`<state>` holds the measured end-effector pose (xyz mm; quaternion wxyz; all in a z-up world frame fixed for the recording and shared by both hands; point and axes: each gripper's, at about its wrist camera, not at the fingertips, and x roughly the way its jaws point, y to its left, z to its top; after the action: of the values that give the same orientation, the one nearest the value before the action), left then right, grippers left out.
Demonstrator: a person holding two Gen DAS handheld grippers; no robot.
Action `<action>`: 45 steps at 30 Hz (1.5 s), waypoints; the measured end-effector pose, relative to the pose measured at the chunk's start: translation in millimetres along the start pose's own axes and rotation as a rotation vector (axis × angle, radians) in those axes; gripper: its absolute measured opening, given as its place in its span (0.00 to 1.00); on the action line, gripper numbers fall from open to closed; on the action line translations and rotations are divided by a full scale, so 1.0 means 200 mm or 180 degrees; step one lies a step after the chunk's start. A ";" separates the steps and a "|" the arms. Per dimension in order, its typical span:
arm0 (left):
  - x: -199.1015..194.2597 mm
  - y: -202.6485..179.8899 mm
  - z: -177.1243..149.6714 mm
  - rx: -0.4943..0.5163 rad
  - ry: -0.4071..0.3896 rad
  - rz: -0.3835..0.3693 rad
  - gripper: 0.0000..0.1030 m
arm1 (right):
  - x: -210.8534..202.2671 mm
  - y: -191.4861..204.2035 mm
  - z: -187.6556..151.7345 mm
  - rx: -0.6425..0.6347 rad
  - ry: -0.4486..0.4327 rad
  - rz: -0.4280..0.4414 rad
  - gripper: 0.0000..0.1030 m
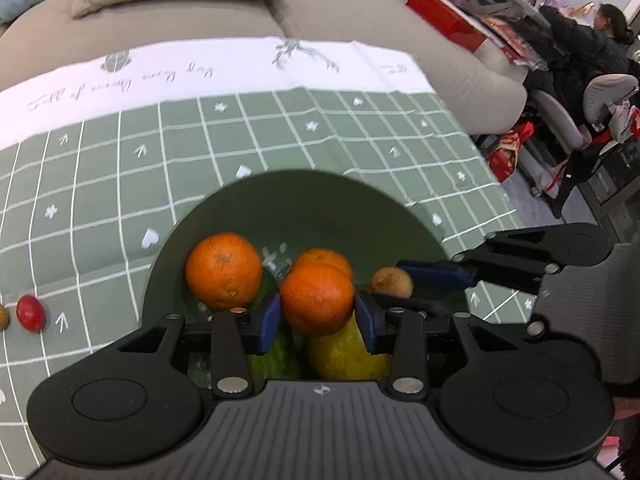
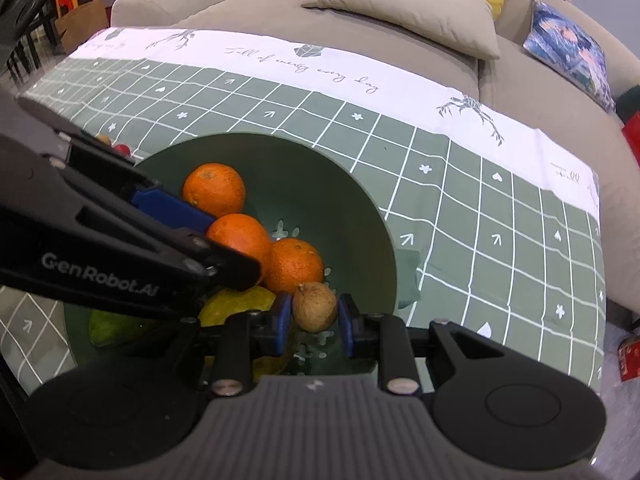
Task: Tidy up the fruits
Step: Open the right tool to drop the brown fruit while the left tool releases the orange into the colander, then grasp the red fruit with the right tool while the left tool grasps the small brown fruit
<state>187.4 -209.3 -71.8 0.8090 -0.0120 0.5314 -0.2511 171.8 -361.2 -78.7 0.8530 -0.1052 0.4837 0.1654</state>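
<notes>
A green bowl stands on the checked green cloth. My left gripper is shut on an orange just above the fruit in the bowl. Two more oranges lie inside, over a yellow fruit and a green fruit. My right gripper is shut on a small brown fruit over the bowl's near right side. A small red fruit lies on the cloth left of the bowl.
A beige sofa with cushions runs behind the table. The cloth's right edge drops to the floor, where red bags and chairs stand. A person sits at a cluttered desk at the far right.
</notes>
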 end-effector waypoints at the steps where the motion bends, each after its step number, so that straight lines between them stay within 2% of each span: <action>1: 0.01 0.01 0.00 -0.0013 0.0018 0.0004 0.44 | 0.00 -0.01 0.00 0.0025 -0.0008 0.0014 0.21; 3: 0.02 0.02 -0.01 -0.0037 0.0086 0.0035 0.44 | 0.00 -0.01 -0.01 0.0070 -0.0010 0.0023 0.21; 8: 0.00 0.03 -0.02 -0.0004 0.0074 0.0051 0.44 | -0.01 -0.01 -0.01 0.0123 -0.0010 0.0017 0.21; 12: -0.05 0.02 -0.02 0.0036 0.0030 0.0025 0.49 | -0.05 0.01 -0.01 0.0116 -0.0016 0.0018 0.23; 13: -0.06 0.02 -0.02 0.0061 0.0021 0.0026 0.49 | -0.06 0.02 -0.01 0.0112 -0.0016 0.0013 0.25; 15: -0.11 0.01 -0.03 0.0130 -0.0021 0.0016 0.49 | -0.08 0.03 0.00 0.0128 -0.0025 -0.0018 0.40; 20: -0.25 0.01 -0.07 0.0294 -0.0185 0.0059 0.51 | -0.17 0.08 0.00 0.0342 -0.0059 -0.0052 0.43; 21: -0.29 0.01 -0.08 0.0342 -0.0250 0.0094 0.51 | -0.19 0.09 -0.01 0.0392 -0.0069 -0.0072 0.53; 23: -0.37 0.01 -0.11 0.0433 -0.0374 0.0168 0.51 | -0.25 0.12 -0.01 0.0532 -0.0111 -0.0141 0.64; 28: -0.55 0.02 -0.18 0.0579 -0.0605 0.0373 0.51 | -0.36 0.23 -0.03 0.0953 -0.0232 -0.0060 0.64; 32: -0.66 0.09 -0.24 0.0499 -0.0735 0.0469 0.51 | -0.42 0.37 -0.03 0.1141 -0.0349 -0.0005 0.68; 35: -0.72 0.15 -0.30 0.0389 -0.0852 0.0551 0.51 | -0.45 0.49 -0.03 0.1156 -0.0455 0.0007 0.73; 45: -0.85 0.34 -0.52 0.0344 -0.1063 0.1025 0.51 | -0.43 0.87 -0.02 0.0897 -0.0588 0.0124 0.73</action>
<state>71.3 -53.5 9.8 0.9147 0.0749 0.3711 -0.1415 61.0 -218.4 -11.1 0.8968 0.0406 0.4236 0.1214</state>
